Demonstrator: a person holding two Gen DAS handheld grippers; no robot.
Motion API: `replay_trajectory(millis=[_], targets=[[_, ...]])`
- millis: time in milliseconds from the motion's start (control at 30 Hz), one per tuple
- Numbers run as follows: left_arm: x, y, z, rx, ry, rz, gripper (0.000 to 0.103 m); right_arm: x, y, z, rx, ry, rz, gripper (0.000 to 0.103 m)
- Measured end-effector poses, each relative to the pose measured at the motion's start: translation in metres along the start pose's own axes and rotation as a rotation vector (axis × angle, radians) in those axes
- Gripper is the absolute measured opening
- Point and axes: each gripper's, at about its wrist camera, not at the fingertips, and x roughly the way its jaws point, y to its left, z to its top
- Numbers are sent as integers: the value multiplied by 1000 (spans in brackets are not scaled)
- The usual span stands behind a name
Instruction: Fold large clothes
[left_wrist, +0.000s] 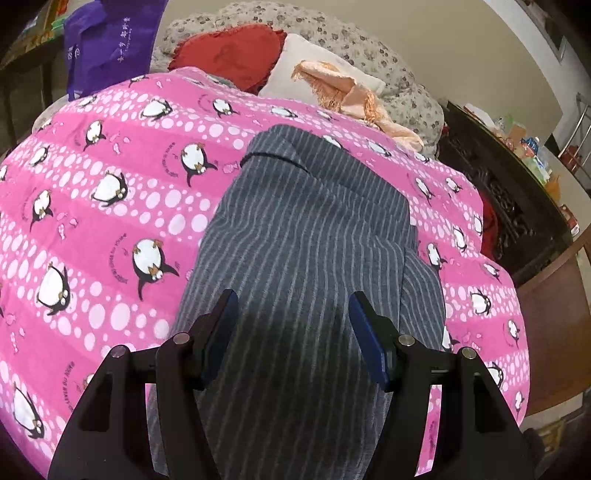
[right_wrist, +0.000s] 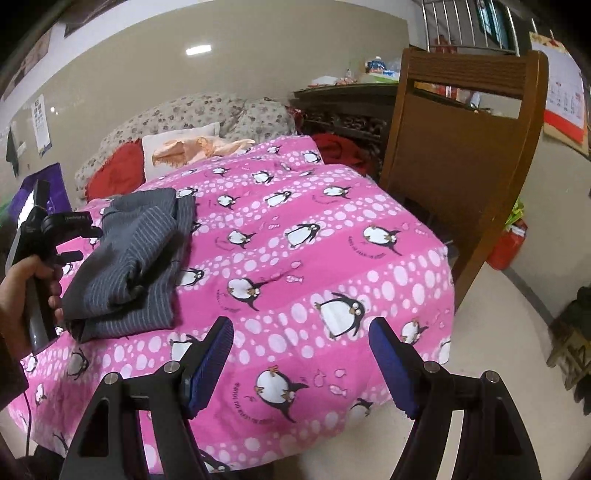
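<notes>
the striped grey garment (left_wrist: 310, 236) lay folded into a long bundle on the pink penguin quilt (left_wrist: 110, 206), so the fold looked nearly done. the left gripper (left_wrist: 293, 332) hovered over it, released and empty, while the right gripper (right_wrist: 301, 362) stood released over bare quilt. the next move probably called for a last fold or tidy.

Bed (right_wrist: 369, 266), pink penguin-print quilt cover: folded grey striped garment (right_wrist: 136, 258) near its left edge; cushions and peach fringed scarf (right_wrist: 199, 146) at head.
</notes>
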Motion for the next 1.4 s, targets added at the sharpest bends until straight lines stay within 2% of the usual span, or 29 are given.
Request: replay_trajectory(millis=[333,567,767,933,1067,1400], targets=[[-8,16,9,-13,-15,-29,62,-4,23,4,-50,-7,2,73],[-8,61,33,-35,-44,-22,62,9,60,14,-117,6,11,73],[4,122,47,-100,-27,64,62,28,102,24,-166,20,43,73],[6,154,47,-161,-19,114,62,22,129,21,-249,-21,53,73],[2,148,41,-120,-25,127,62,18,125,17,-264,-26,53,73],[-3,104,31,-41,-11,81,62,6,84,14,-178,-31,29,73]])
